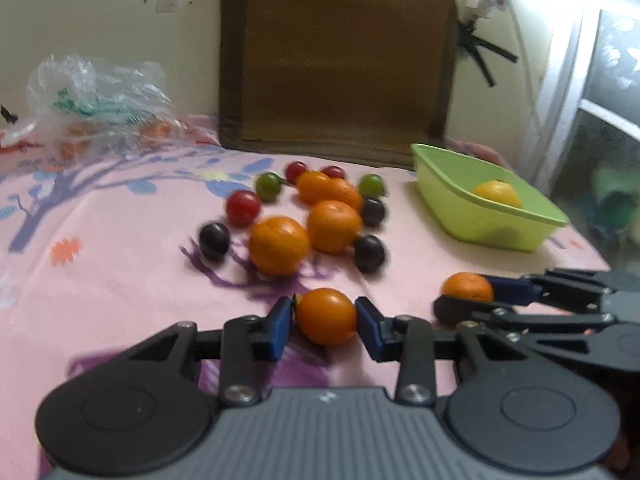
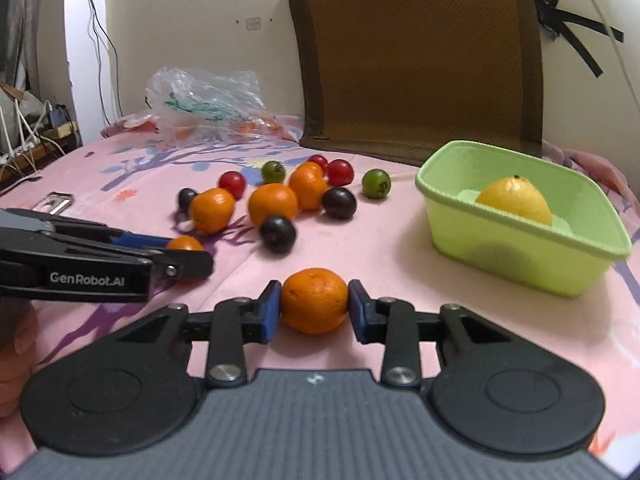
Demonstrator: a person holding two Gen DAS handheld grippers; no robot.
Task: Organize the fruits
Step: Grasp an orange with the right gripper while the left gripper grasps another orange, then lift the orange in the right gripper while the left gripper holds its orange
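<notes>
Left wrist view: left gripper clamped on a small orange above the pink cloth, green tub far right; right wrist view: right gripper clamped on a mandarin, tub held a lemon.

Left gripper sits low and near, its 2 blue-padded fingers clamped on a small round orange fruit. Right gripper alongside, just right of it, pinches a dimpled orange mandarin the same way.
</notes>
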